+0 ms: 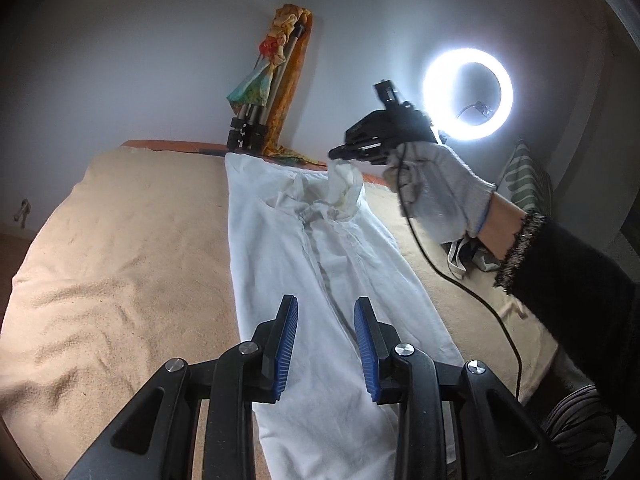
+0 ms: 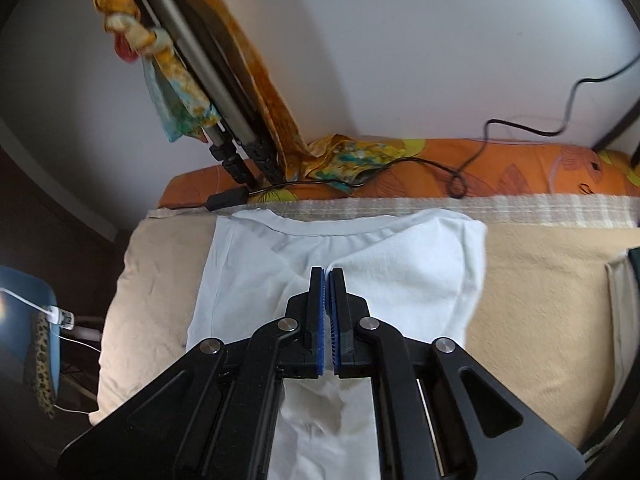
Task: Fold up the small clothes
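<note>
White garment [image 1: 320, 264], small, laid lengthwise on a beige blanket [image 1: 120, 264] covering a bed, its neckline end [image 2: 332, 228] toward the wall and its side already folded inward into a long strip. The right hand-held gripper [image 1: 340, 154] is held in a gloved hand [image 1: 436, 196] at the far end of the strip, and in its own wrist view its blue pads [image 2: 320, 312] are seen clenched on a thin pinch of the white cloth, a bunched fold being lifted clear of the blanket. The left hand-held gripper [image 1: 326, 344] is held over the near end of the strip, jaws parted, with cloth below and nothing pressed between the pads [image 1: 286, 352]. Step in hand, as judged: the far end is to be carried back toward the near end to halve the strip. For a clean result, the pinched edge is best kept taut and level, the near end pinned or gripped so that the strip is not dragged, and the edges matched before release. A black cable [image 1: 472, 292] trailing from the right hand across the blanket should be kept off the garment. A tripod [image 1: 256, 120] and a ring light [image 1: 468, 92] are noted behind the bed.
</note>
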A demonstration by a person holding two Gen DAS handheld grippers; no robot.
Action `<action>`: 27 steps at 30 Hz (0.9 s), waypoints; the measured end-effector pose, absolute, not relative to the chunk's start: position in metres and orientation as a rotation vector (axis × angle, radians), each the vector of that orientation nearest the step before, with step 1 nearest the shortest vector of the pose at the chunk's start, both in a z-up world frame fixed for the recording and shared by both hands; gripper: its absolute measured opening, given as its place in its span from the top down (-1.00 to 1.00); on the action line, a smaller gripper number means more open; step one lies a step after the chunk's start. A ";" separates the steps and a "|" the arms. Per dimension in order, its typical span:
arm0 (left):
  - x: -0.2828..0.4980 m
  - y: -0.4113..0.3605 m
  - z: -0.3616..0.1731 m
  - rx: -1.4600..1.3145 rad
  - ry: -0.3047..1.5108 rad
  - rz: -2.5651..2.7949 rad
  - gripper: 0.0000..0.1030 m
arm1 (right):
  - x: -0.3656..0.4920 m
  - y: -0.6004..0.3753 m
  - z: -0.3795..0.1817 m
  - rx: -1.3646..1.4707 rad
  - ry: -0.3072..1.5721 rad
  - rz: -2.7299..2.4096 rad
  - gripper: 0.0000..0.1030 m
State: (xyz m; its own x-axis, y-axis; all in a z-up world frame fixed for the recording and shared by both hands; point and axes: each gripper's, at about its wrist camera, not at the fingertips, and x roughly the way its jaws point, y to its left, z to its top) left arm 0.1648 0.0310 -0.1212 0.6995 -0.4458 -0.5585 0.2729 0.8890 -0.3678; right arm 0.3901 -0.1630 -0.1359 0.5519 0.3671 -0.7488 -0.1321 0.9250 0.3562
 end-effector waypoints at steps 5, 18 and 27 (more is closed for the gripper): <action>0.167 0.038 -0.123 -0.268 0.690 -0.382 0.45 | 0.415 -0.141 -0.171 0.272 1.014 0.283 0.92; 0.165 0.050 -0.126 -0.260 0.690 -0.350 0.42 | 0.330 -0.202 -0.104 0.382 0.840 0.313 0.14; 0.142 0.063 -0.131 -0.273 0.719 -0.345 0.35 | 0.180 -0.236 -0.080 0.387 0.828 0.311 0.14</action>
State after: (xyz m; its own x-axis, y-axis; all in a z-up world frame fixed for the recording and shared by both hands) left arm 0.1419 0.0633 -0.1313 0.7003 -0.3984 -0.5924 0.2132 0.9087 -0.3590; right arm 0.1796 -0.2357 -0.0803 0.6382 0.4127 -0.6500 -0.1166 0.8863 0.4483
